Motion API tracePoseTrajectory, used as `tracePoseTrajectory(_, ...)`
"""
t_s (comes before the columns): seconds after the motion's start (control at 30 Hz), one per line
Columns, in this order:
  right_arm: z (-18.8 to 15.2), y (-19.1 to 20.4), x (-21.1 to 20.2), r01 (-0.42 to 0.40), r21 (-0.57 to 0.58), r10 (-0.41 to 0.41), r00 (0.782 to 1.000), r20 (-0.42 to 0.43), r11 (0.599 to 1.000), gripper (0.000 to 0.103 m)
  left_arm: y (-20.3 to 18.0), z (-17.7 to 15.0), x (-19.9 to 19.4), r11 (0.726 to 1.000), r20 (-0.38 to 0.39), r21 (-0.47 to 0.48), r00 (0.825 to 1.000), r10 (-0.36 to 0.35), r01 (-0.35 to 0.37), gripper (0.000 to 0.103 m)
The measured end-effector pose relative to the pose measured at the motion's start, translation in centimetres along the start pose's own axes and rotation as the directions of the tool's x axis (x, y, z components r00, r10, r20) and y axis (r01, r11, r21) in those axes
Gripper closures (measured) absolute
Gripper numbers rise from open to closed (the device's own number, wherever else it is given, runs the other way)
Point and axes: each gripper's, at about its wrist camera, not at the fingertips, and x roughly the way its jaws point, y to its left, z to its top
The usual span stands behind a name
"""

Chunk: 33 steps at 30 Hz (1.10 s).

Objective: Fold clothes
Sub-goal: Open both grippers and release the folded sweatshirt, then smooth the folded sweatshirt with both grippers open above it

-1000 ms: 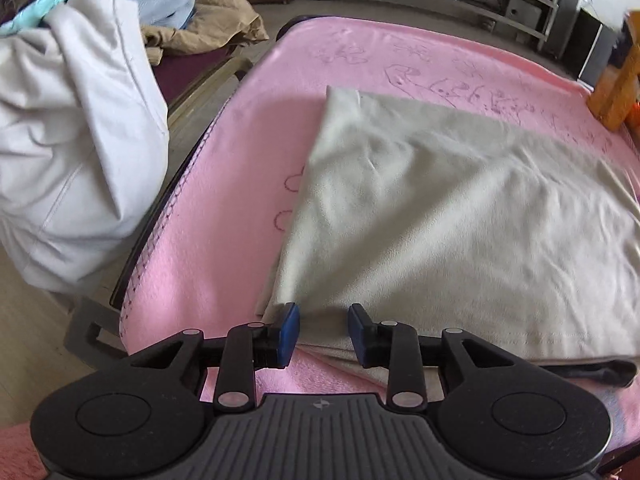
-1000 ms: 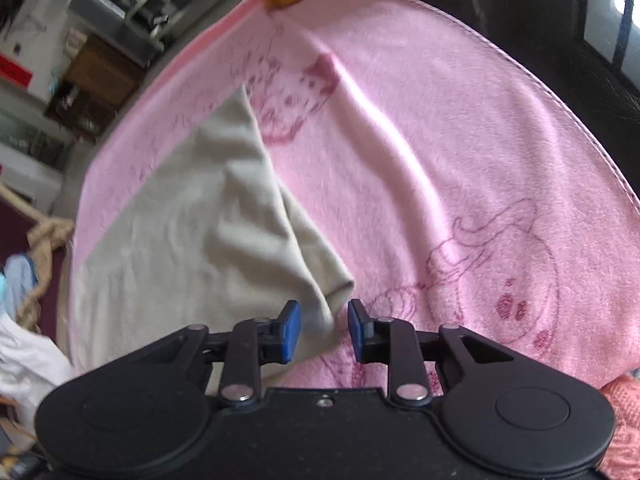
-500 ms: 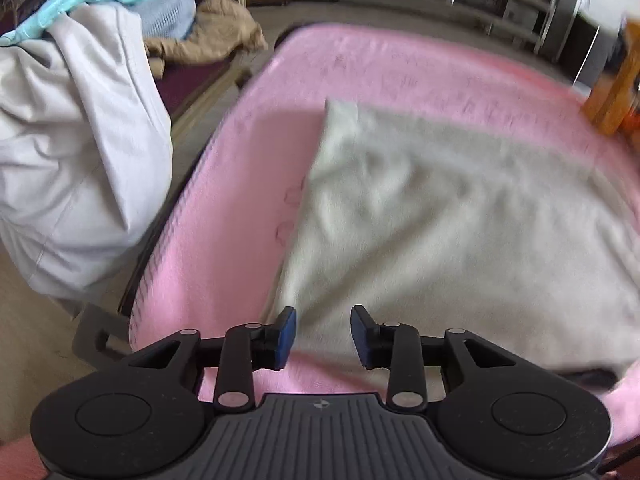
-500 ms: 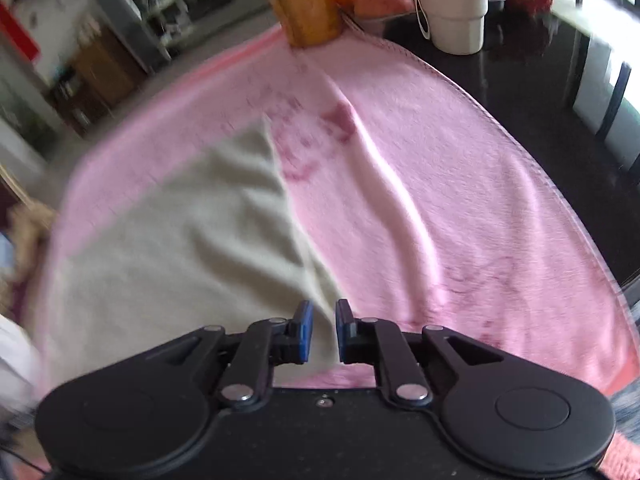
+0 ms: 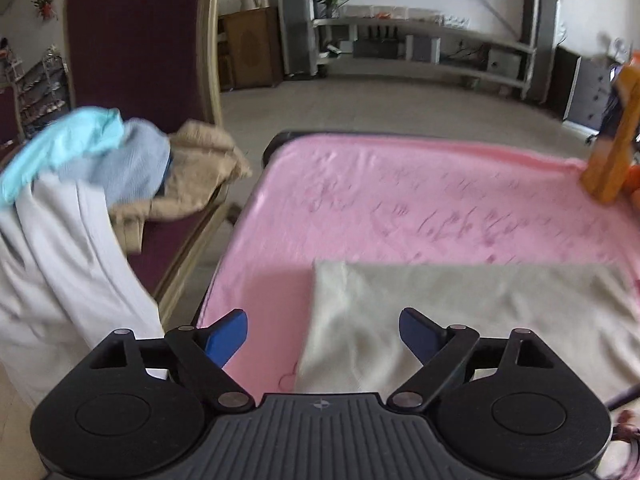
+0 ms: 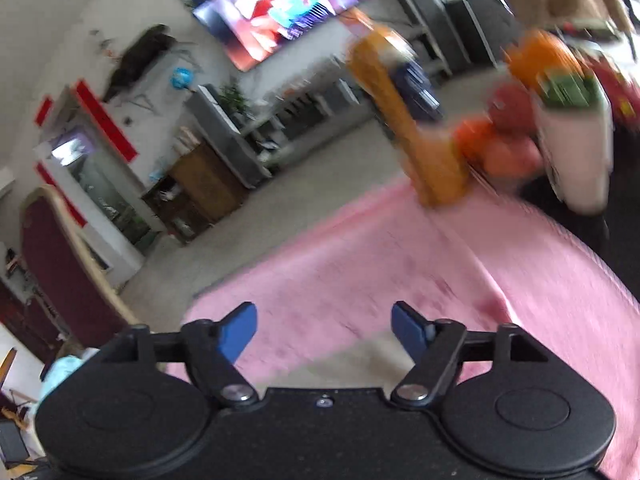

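- On the pink blanket (image 5: 420,200) covering the table lies the folded grey-beige garment (image 5: 460,312), flat, at the near part of the blanket, below and ahead of the left gripper (image 5: 322,334).
- Long axis of the garment runs across the left wrist view, from its left edge near mid-frame out toward the right side; its far fold edge is straight and roughly parallel to the blanket's far edge.
- Left gripper: jaws are opening and stand wide; nothing is pinched between the blue pads, and the garment's left edge lies beneath the gap.
- Right gripper (image 6: 324,330): jaws are opening and stand wide, with nothing gripped; only a blurred sliver of the garment shows just under the fingers.
- Open room: a broad bare band of blanket lies beyond the garment, and a narrower strip to its left, up to the table's dark edge.
- Far right corner of the blanket is bounded by an orange box (image 5: 612,152) and fruit (image 6: 508,144).
- Left of the table, apart from it, a chair (image 5: 132,60) carries a pile of clothes (image 5: 92,184).
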Motion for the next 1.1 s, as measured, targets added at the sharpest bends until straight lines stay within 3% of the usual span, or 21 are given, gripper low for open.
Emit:
tracePoseTrajectory(0.03, -0.5, -1.5, 0.7, 0.048, 0.045, -0.046, 0.998, -0.045, 0.998, 0.025, -0.1, -0.5, 0.3, 1.0, -0.008, 0.006, 1.0, 0.012, -0.012, 0.021)
tracePoseTrajectory(0.1, -1.0, -3.9, 1.6, 0.131, 0.152, -0.109, 0.984, -0.14, 0.98, 0.023, -0.5, -0.5, 0.3, 1.0, -0.013, 0.029, 1.0, 0.012, -0.012, 0.018)
tracePoseTrajectory(0.17, -0.7, -5.6, 1.8, 0.052, 0.229, -0.013, 0.986, -0.166, 0.972, 0.018, -1.1, -0.7, -0.3, 0.997, 0.031, 0.069, 0.999, 0.022, -0.024, 0.014)
tracePoseTrajectory(0.23, -0.9, -6.3, 1.4, 0.047, 0.263, -0.005, 0.987, -0.16, 0.964, 0.018, -1.7, -0.9, -0.4, 0.995, 0.016, 0.098, 1.0, 0.02, -0.021, 0.013)
tracePoseTrajectory(0.27, -1.2, -6.4, 1.4, 0.037, 0.264, 0.005, 0.988, -0.156, 0.964, 0.022, -1.9, -1.0, -0.2, 0.996, -0.012, 0.093, 1.0, 0.004, -0.003, 0.011)
tracePoseTrajectory(0.33, -1.8, -5.9, 2.2, -0.012, 0.264, 0.066, 0.978, -0.198, 0.964, 0.061, -2.0, -1.3, 0.3, 0.998, -0.074, 0.058, 0.997, -0.032, 0.036, 0.011)
tracePoseTrajectory(0.4, -3.0, -5.2, 3.6, -0.058, 0.276, 0.137, 0.951, -0.276, 0.959, 0.073, -2.0, -1.6, 1.1, 0.998, -0.129, 0.017, 0.99, -0.058, 0.061, 0.011)
tracePoseTrajectory(0.57, -5.5, -3.8, 8.3, -0.057, 0.241, 0.168, 0.865, -0.472, 0.969, 0.074, -0.8, -2.3, 4.5, 0.993, -0.246, -0.096, 0.965, -0.086, 0.064, 0.013)
tracePoseTrajectory(0.6, -5.6, -4.1, 8.5, -0.021, 0.223, 0.127, 0.871, -0.475, 0.975, 0.076, -0.4, -2.5, 5.2, 0.993, -0.272, -0.112, 0.96, -0.068, 0.038, 0.012)
tracePoseTrajectory(0.63, -5.6, -4.4, 8.7, 0.016, 0.205, 0.085, 0.876, -0.475, 0.979, 0.089, 0.1, -2.8, 5.8, 0.992, -0.298, -0.126, 0.953, -0.05, 0.013, 0.006)
tracePoseTrajectory(0.73, -4.3, -8.2, 7.4, 0.107, 0.338, 0.037, 0.919, -0.392, 0.935, 0.102, 2.0, -3.1, 6.5, 0.977, -0.328, -0.214, 0.941, -0.078, 0.006, 0.005)
tracePoseTrajectory(0.77, -3.9, -9.6, 6.5, 0.133, 0.377, 0.01, 0.935, -0.355, 0.917, 0.102, 2.4, -3.0, 6.2, 0.977, -0.319, -0.214, 0.946, -0.059, -0.011, 0.005)
tracePoseTrajectory(0.8, -3.4, -10.4, 5.5, 0.2, 0.372, -0.074, 0.943, -0.326, 0.906, 0.095, 2.6, -3.0, 5.7, 0.979, -0.303, -0.203, 0.953, -0.028, -0.036, 0.005)
tracePoseTrajectory(0.83, -2.9, -11.3, 4.5, 0.266, 0.369, -0.159, 0.942, -0.295, 0.891, 0.088, 2.8, -2.9, 5.2, 0.98, -0.285, -0.192, 0.959, 0.001, -0.058, 0.007)
tracePoseTrajectory(0.87, -2.4, -12.1, 3.5, 0.331, 0.368, -0.244, 0.933, -0.263, 0.869, 0.087, 2.9, -2.7, 4.7, 0.981, -0.264, -0.181, 0.964, 0.025, -0.075, 0.013)
tracePoseTrajectory(0.97, -1.5, -12.8, 1.5, 0.227, 0.432, -0.161, 0.97, -0.184, 0.873, 0.085, 2.9, -2.3, 3.1, 0.984, -0.19, -0.154, 0.98, 0.057, -0.087, 0.015)
tracePoseTrajectory(1.07, -1.0, -11.3, 0.6, 0.086, 0.418, -0.034, 0.991, -0.132, 0.905, 0.075, 2.2, -1.9, 1.7, 0.989, -0.103, -0.145, 0.994, -0.026, 0.011, 0.024)
tracePoseTrajectory(1.1, -1.1, -10.8, 1.1, 0.044, 0.412, 0.021, 0.988, -0.152, 0.91, 0.068, 1.7, -1.8, 1.6, 0.989, -0.09, -0.135, 0.994, -0.069, 0.056, 0.025)
